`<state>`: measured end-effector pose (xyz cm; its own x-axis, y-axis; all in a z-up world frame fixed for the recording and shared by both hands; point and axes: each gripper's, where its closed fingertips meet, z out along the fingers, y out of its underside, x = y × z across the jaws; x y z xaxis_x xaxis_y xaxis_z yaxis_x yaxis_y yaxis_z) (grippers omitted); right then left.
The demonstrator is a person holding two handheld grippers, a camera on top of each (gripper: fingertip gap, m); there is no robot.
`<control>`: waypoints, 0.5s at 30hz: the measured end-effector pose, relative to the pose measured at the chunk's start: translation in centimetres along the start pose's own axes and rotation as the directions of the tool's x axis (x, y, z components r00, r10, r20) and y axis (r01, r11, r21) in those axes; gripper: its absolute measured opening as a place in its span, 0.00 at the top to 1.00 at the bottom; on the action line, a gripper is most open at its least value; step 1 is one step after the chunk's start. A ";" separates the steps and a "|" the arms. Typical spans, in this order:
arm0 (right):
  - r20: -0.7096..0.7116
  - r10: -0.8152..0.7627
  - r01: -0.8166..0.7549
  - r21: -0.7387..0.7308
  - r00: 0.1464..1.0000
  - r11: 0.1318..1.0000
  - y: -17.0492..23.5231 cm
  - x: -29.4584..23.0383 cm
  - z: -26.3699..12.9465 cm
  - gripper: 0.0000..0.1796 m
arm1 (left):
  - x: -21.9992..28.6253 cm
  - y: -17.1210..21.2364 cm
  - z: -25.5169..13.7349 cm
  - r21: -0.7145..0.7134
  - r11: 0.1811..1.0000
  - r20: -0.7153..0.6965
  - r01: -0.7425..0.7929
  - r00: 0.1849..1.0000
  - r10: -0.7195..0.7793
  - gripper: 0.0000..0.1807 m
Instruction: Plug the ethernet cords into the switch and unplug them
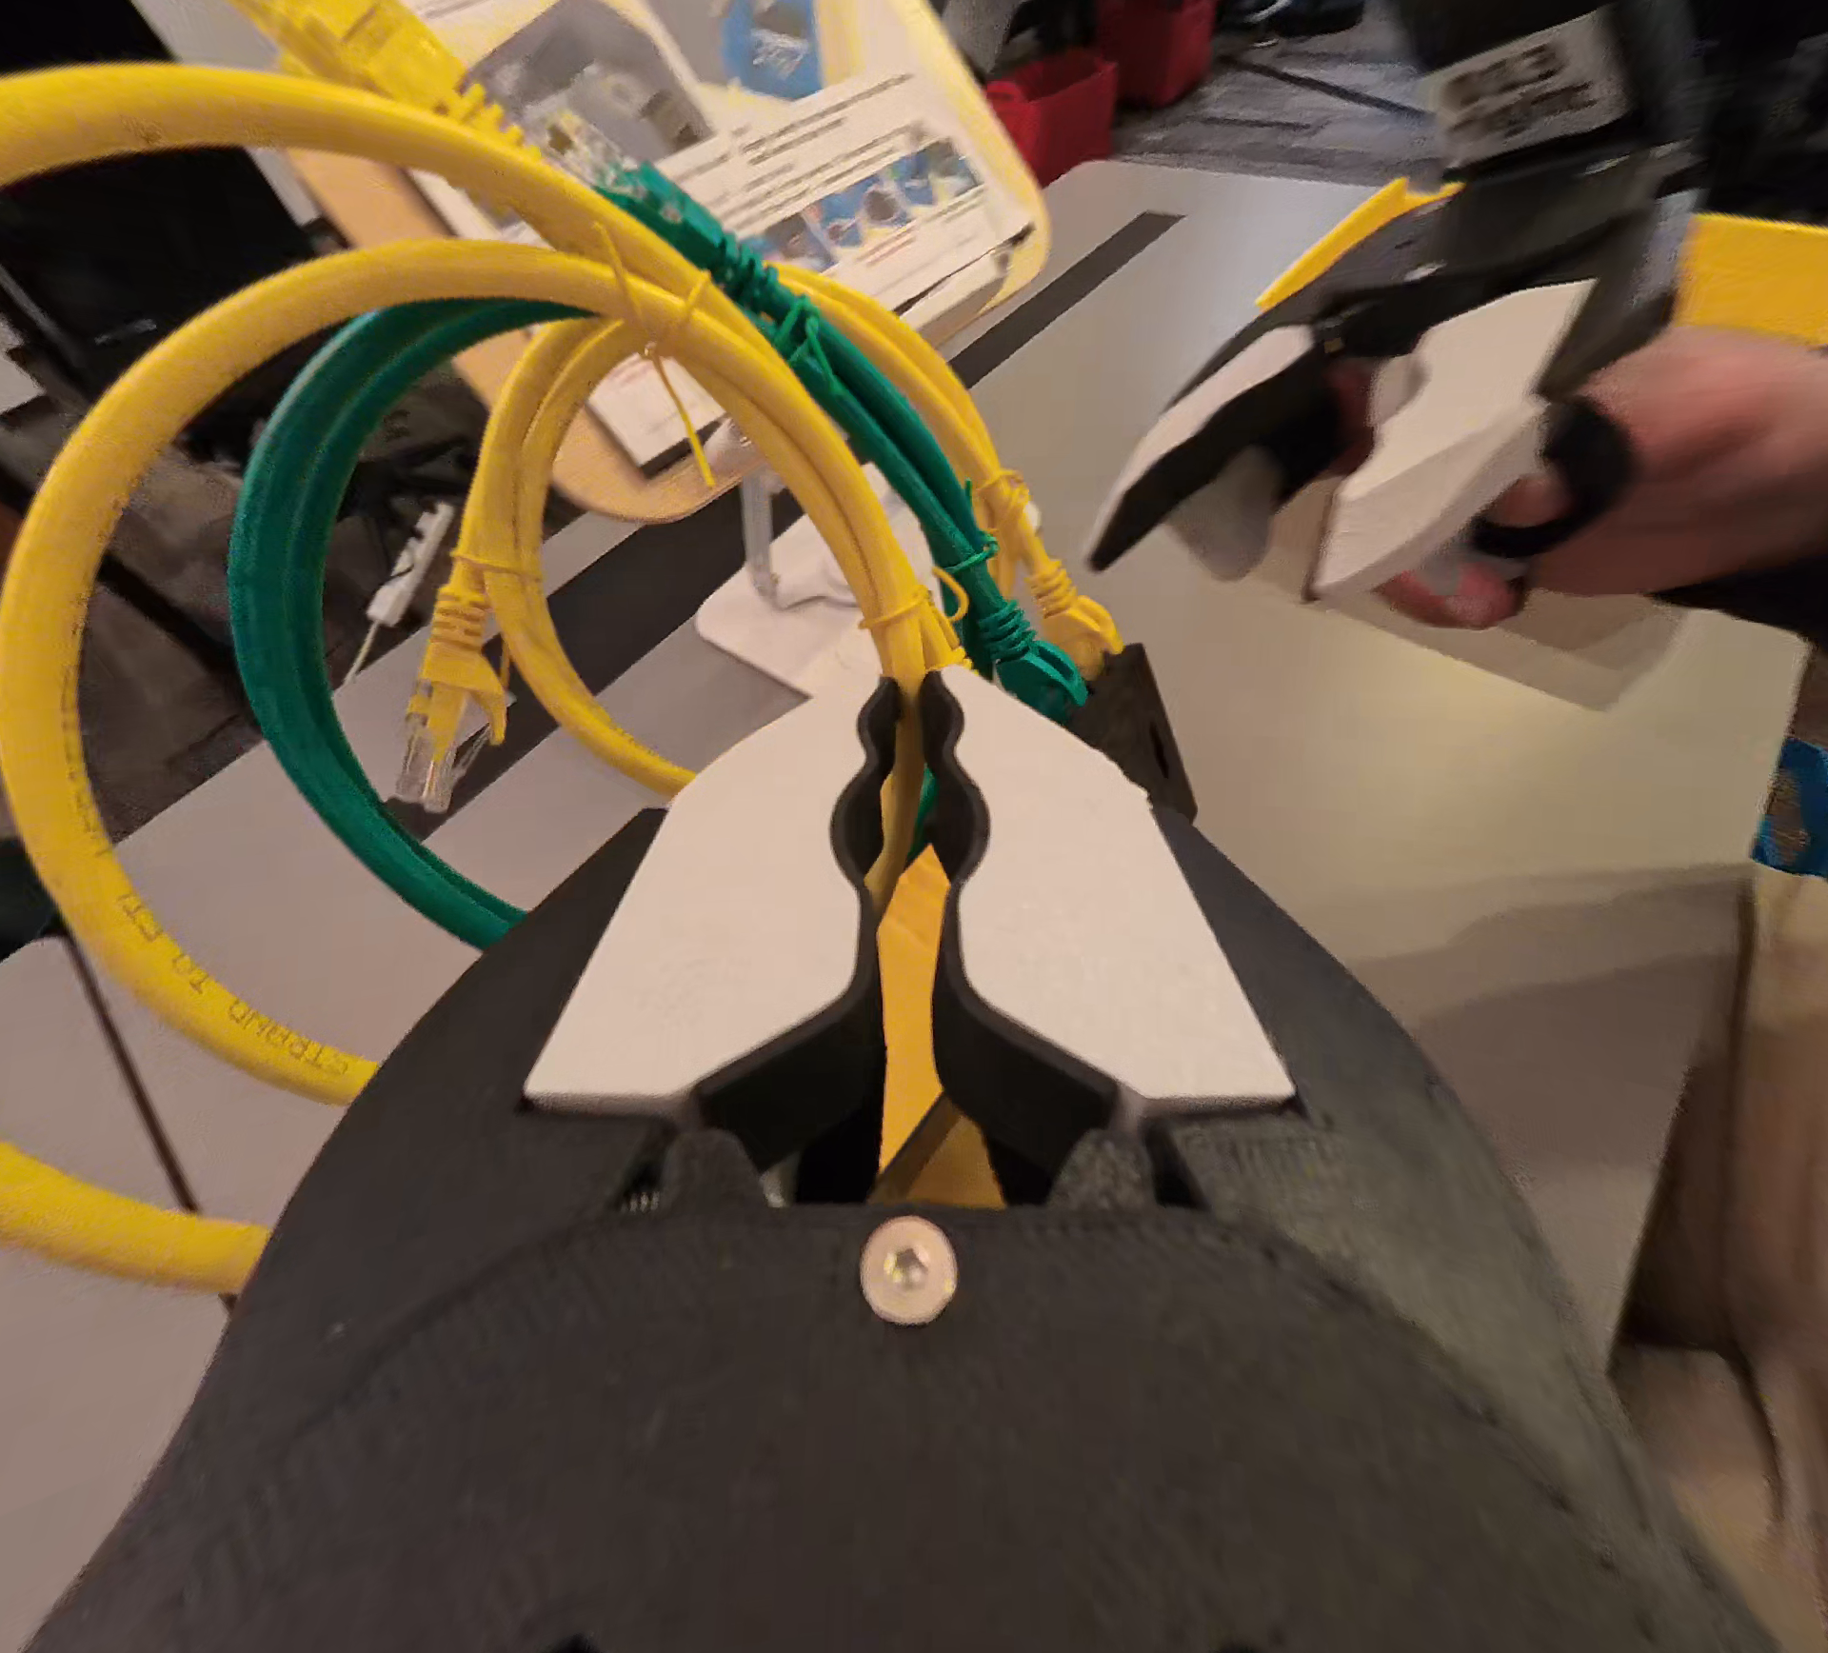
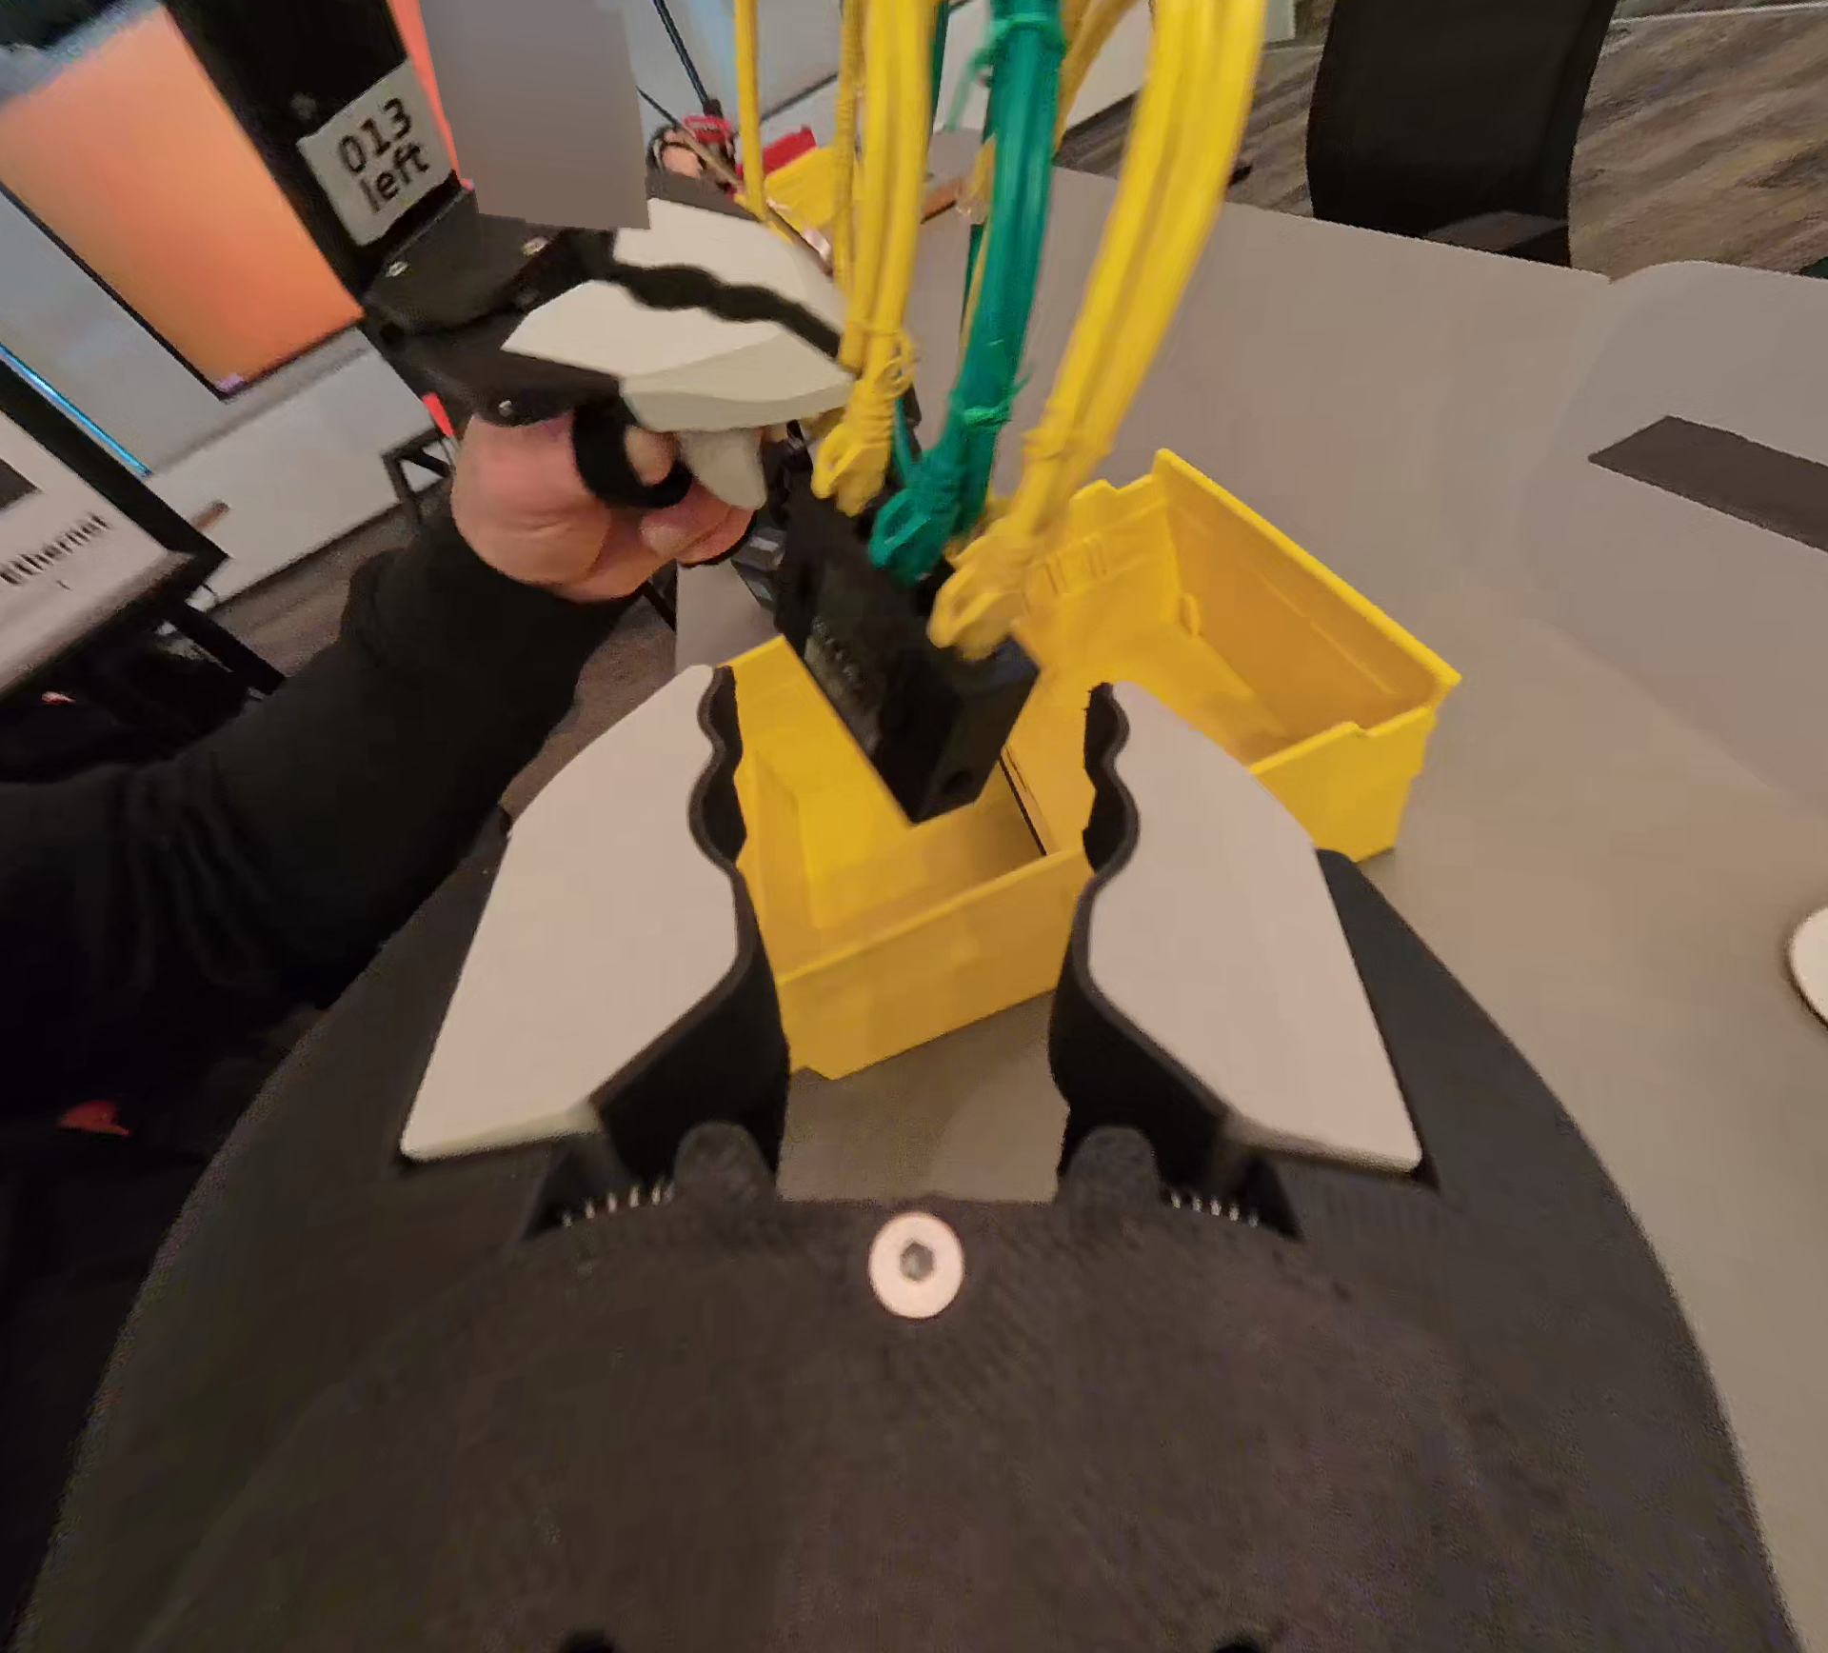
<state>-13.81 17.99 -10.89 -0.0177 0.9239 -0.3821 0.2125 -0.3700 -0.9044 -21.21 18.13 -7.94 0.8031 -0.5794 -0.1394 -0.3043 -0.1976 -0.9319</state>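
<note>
Two yellow bins [image 2: 1236, 666] sit side by side on the grey table [image 2: 1484, 962], and the black ethernet switch [image 2: 910, 695] hangs tilted above the nearer one, clear of its floor. Several cords are plugged into the switch: a green cord [image 2: 1009, 240] in the middle with yellow cords [image 2: 1157, 221] on either side, all looping upward and bound with thin ties. The left gripper [image 1: 908, 715] is clamped on a yellow cord just beside the plugs, its fingers pressed nearly together around it, so the switch dangles from the bundle. In the left wrist view a free yellow plug [image 1: 450, 715] hangs at the left, and a printed yellow-edged board [image 1: 752, 72] stands far behind. The right gripper [image 2: 910, 755] holds nothing, its fingers spread wide just near of the switch.
</note>
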 end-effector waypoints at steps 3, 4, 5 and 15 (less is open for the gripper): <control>0.111 0.055 -0.059 0.034 0.992 0.998 -0.4 -0.9 0.1 0.62 | 2.8 -1.4 0.2 0.016 0.999 -0.092 -0.035 0.995 0.036 0.97; 0.144 0.076 -0.083 0.044 0.987 0.996 -0.4 -1.2 0.0 0.63 | 3.7 -1.7 0.3 0.026 0.998 -0.123 -0.055 0.991 0.058 0.97; 0.159 0.086 -0.095 0.044 0.983 0.995 -0.2 -1.4 0.0 0.65 | 4.6 -1.9 0.5 0.033 0.997 -0.157 -0.066 0.985 0.071 0.97; 0.128 0.028 -0.041 0.099 0.991 0.994 0.1 -1.9 -1.3 0.92 | 6.4 -1.9 2.6 0.057 0.997 -0.176 -0.056 0.982 0.065 0.83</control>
<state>-12.53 16.35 -10.00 -0.1363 0.8933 -0.4283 0.1150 -0.4151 -0.9025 -14.17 16.84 -7.96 0.6792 -0.7208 -0.1388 -0.3192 -0.1198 -0.9401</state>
